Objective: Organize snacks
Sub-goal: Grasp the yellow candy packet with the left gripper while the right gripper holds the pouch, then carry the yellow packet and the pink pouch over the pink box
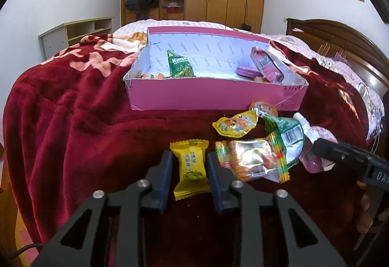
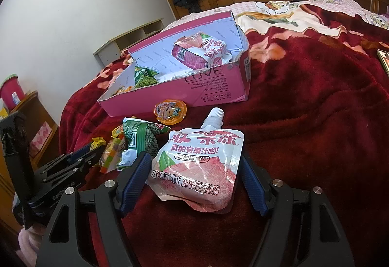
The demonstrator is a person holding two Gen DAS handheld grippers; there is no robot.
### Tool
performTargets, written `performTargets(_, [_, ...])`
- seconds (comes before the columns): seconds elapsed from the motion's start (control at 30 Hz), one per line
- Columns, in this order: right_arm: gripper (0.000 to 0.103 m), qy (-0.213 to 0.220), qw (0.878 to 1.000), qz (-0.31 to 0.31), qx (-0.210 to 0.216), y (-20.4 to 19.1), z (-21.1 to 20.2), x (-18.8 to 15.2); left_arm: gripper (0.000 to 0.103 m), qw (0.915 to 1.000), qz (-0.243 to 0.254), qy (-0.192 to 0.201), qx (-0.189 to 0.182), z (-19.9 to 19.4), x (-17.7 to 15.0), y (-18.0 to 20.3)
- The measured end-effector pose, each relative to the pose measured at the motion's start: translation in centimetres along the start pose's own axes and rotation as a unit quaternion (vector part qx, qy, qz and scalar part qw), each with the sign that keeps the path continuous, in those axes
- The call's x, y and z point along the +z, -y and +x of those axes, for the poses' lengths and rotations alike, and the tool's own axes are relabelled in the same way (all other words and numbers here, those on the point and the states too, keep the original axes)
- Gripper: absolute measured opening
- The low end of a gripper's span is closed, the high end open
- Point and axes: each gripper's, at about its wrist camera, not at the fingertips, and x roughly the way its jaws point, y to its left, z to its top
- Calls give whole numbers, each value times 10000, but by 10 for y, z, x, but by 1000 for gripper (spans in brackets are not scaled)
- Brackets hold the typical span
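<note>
Closest in, my left claw (image 1: pixel 189 171) pinches the yellow candy (image 1: pixel 191 169) on the red blanket (image 1: pixel 73 121): light, crinkly, best held mid-body. Right claw (image 2: pixel 194 177) gapes around the soft jelly pouch (image 2: pixel 197 164), untouched. Beyond waits the pink box (image 1: pixel 214 96).

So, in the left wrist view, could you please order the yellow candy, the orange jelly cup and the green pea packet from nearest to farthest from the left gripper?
1. Yellow candy, between the left gripper's fingers.
2. Orange jelly cup, right, before the pink box.
3. Green pea packet, inside the box.
</note>
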Motion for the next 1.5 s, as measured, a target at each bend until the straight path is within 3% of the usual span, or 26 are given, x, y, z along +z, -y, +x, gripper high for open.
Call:
performTargets(0.43, [74,143,9999,6,38,-1,-4,-1,24,9993,-115,163,-323,-16,7,-2])
performTargets(0.83, [74,280,9995,-134,85,-6,-13,5,24,9985,-207,355,-367,-24,23,-6])
performTargets(1.17, [74,388,9988,-271,90,-10,-20,23,24,9976,-188,542,-379,-15,56,-6])
performTargets(1.5, [74,548,9977,-401,58,-15,-29,39,24,9975,-297,496,-394,19,97,-11])
